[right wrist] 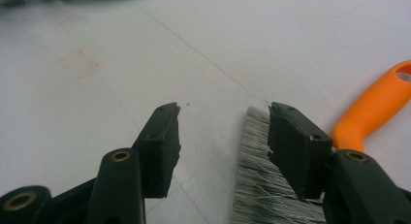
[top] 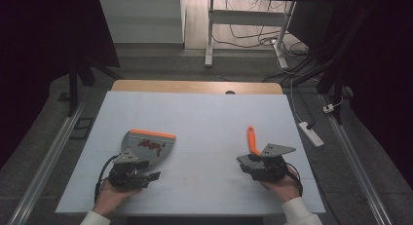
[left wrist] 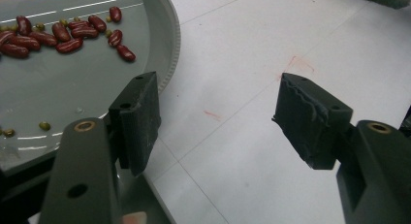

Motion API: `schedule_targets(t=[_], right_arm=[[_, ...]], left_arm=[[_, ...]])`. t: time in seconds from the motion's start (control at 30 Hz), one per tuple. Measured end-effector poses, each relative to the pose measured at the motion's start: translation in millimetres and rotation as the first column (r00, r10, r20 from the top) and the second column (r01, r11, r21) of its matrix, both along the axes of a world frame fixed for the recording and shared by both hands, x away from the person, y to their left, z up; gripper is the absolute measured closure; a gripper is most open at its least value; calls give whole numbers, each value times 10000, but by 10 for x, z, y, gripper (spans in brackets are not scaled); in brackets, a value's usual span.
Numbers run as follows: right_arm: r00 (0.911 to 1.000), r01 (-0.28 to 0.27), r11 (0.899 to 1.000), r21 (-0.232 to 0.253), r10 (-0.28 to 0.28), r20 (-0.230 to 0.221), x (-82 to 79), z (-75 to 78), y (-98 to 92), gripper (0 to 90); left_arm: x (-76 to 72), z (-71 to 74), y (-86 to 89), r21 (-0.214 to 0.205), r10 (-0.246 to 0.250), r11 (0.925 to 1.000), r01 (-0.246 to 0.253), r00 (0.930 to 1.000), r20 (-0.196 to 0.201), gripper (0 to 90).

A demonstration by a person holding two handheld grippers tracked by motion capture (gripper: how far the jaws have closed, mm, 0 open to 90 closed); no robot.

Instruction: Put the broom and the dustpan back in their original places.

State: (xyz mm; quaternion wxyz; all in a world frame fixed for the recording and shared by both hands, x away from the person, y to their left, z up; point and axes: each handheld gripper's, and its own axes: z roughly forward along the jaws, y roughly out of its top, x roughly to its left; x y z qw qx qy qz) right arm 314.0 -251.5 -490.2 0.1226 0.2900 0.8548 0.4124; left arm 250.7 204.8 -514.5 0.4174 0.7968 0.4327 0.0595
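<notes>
Brush and dustpan, both grippers spread and holding nothing.

I have the right gripper [top: 263, 165] low on the worktop [top: 204, 118], jaws apart, with the brush [top: 253, 141] just beyond it; in the right gripper view its bristles [right wrist: 254, 185] lie by the right-hand jaw and its orange handle [right wrist: 375, 107] runs up and away, so I judge this hand the nearer one. My left gripper [top: 134, 175] sits at the near edge of the dustpan [top: 146, 144], jaws also apart, beans [left wrist: 63, 32] lying in the pan.
</notes>
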Motion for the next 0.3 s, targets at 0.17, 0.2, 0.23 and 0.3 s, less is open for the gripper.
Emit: schedule_targets(t=[0.17,0.2,0.23,0.3], right_arm=[[10000,1,10000,22,-1,44,0,2,-2,448],[10000,-3,10000,16,3,31,-1,0,1,447],[10000,-19,10000,-3,19,49,-2,-1,3,445],[9999,-48,10000,-29,48,89,-8,-2,11,443]], left_arm=[[5,-2,0,8,-50,10000,50,10000,24,336],[6,-3,1,12,-51,10000,51,10000,33,336],[7,-4,2,10,-58,10000,58,10000,33,336],[6,-3,2,34,-74,10000,74,10000,46,336]])
